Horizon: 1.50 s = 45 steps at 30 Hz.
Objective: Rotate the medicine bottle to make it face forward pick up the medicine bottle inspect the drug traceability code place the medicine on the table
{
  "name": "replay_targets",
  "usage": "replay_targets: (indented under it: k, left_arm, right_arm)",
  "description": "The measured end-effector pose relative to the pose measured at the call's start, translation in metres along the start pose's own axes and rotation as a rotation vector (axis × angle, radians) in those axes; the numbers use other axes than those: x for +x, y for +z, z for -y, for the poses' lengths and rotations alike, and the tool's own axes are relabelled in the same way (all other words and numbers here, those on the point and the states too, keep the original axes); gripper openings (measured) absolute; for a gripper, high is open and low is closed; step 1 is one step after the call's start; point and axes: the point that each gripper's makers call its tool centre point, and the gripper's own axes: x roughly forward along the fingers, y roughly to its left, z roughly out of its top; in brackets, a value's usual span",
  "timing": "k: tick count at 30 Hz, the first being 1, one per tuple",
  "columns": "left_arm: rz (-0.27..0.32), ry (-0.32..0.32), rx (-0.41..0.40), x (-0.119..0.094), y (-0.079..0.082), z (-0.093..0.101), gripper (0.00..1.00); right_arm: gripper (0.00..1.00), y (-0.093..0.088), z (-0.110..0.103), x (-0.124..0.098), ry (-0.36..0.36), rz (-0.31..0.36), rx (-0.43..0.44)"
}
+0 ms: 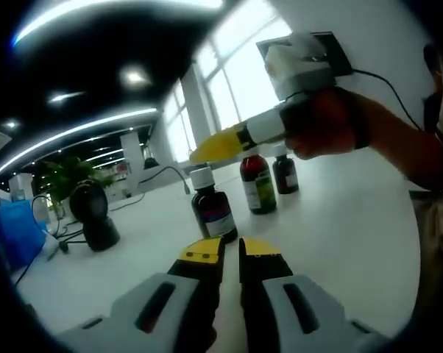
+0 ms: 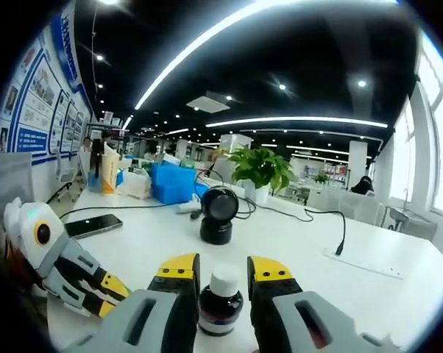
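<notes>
Left tongs nearly together; right tongs apart around one of three medicine bottles.

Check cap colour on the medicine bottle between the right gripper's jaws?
White cap on a dark medicine bottle, clearest in the right gripper view, between the right gripper jaws.

- Three medicine bottles
- Two grippers
- One black scanner
- One phone
- Perhaps two potted plants
</notes>
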Motion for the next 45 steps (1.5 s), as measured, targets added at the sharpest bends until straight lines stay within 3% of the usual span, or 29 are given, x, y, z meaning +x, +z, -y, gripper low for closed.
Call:
replay_targets:
  k: [19,27,40,45]
  left_arm:
    - [0.003,-0.004,-0.001,-0.001,0.001,0.001,0.00]
    - [0.004,-0.004,-0.003,-0.001,0.001,0.001,0.00]
    - [0.005,-0.005,-0.002,-0.001,0.001,0.000,0.00]
    - [0.005,-0.003,-0.001,-0.001,0.001,0.000,0.00]
  right_arm:
    - [0.25,-0.020,-0.003,0.019,-0.018,-0.079,-0.040]
    - [0.20,-0.028,0.002,0.023,-0.049,-0.126,-0.013]
    - [0.17,-0.030,0.005,0.024,-0.079,-0.144,0.009]
    - [0.17,-0.030,0.003,0.025,-0.055,-0.137,-0.016]
